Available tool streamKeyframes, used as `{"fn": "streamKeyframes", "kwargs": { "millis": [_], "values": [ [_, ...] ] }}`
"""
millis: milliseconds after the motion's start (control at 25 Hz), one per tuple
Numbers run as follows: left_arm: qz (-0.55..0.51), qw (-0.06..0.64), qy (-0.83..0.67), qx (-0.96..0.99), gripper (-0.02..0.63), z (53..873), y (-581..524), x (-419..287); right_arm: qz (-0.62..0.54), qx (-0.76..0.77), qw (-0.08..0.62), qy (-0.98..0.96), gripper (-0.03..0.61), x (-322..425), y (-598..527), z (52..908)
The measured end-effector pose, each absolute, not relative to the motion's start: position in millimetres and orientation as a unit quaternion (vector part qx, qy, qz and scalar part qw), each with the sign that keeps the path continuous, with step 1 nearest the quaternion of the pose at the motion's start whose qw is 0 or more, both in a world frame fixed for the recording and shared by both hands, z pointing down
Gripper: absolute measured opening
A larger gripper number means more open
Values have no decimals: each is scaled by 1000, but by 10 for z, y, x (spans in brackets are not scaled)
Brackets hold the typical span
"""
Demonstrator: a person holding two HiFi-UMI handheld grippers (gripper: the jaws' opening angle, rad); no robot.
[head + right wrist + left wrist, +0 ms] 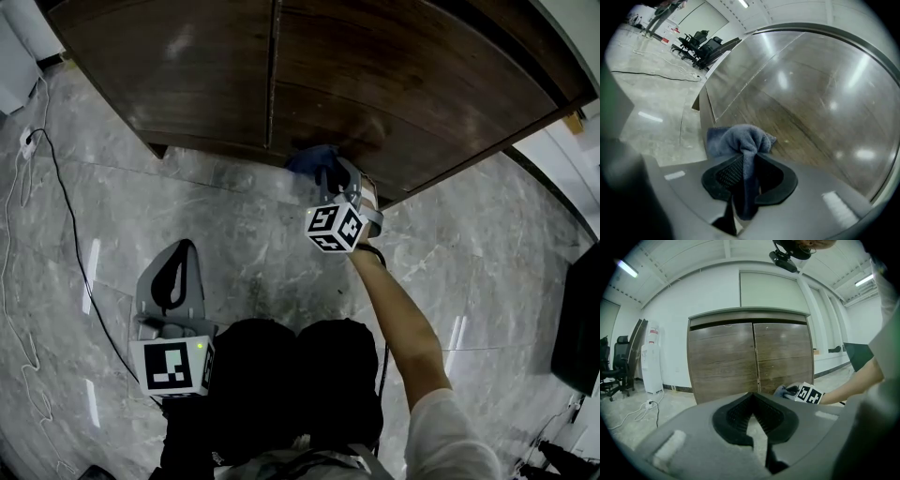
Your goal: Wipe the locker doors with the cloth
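The brown wooden locker doors (375, 84) fill the top of the head view, and they stand ahead in the left gripper view (783, 357). My right gripper (323, 173) is shut on a blue-grey cloth (738, 138), which bunches out past the jaws. The cloth (307, 159) lies against the bottom edge of the right-hand door (797, 108), close to the seam between the doors. My left gripper (187, 248) hangs low over the floor, well back from the locker. Its jaws (752, 401) are together with nothing in them. The cloth (782, 391) also shows from the left gripper view.
A black cable (66, 216) runs across the marble floor from a power strip (28, 141) at the left. A water dispenser (650, 362) and office chairs (618, 362) stand left of the locker. A dark object (577, 319) stands at the right edge.
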State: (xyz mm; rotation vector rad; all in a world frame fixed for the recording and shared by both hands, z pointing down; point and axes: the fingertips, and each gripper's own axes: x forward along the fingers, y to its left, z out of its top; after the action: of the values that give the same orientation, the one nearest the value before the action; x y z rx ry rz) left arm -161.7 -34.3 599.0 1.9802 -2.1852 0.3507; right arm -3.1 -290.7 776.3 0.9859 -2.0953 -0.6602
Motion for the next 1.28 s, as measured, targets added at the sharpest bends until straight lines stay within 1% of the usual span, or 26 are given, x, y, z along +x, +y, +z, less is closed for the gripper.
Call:
{"fn": "streamKeyframes", "kwargs": {
  "millis": [120,360,760,880,1000,1080,1280],
  "values": [
    [119,90,-734,663,2,5999,-336,-1642,-273,387,325,-818,71,-133,-2905,7357],
    [110,85,-730,669,2,5920,-390,-1633,-318,394,253,-824,72,-404,-2874,6245],
    [103,75,-741,660,2,5828,-318,-1800,-355,414,140,-826,72,-719,-2828,4396],
    [101,75,-746,654,2,5830,-284,-1852,-370,415,110,-824,72,-857,-2799,3974],
    [99,71,-745,656,3,5824,-266,-1879,-371,420,92,-823,72,-985,-2793,3771],
    [97,71,-746,655,2,5826,-246,-1908,-370,424,88,-822,72,-1051,-2785,3791],
    [98,82,-750,648,2,5857,-169,-1992,-357,433,111,-820,72,-1087,-2793,4320]
  ]
}}
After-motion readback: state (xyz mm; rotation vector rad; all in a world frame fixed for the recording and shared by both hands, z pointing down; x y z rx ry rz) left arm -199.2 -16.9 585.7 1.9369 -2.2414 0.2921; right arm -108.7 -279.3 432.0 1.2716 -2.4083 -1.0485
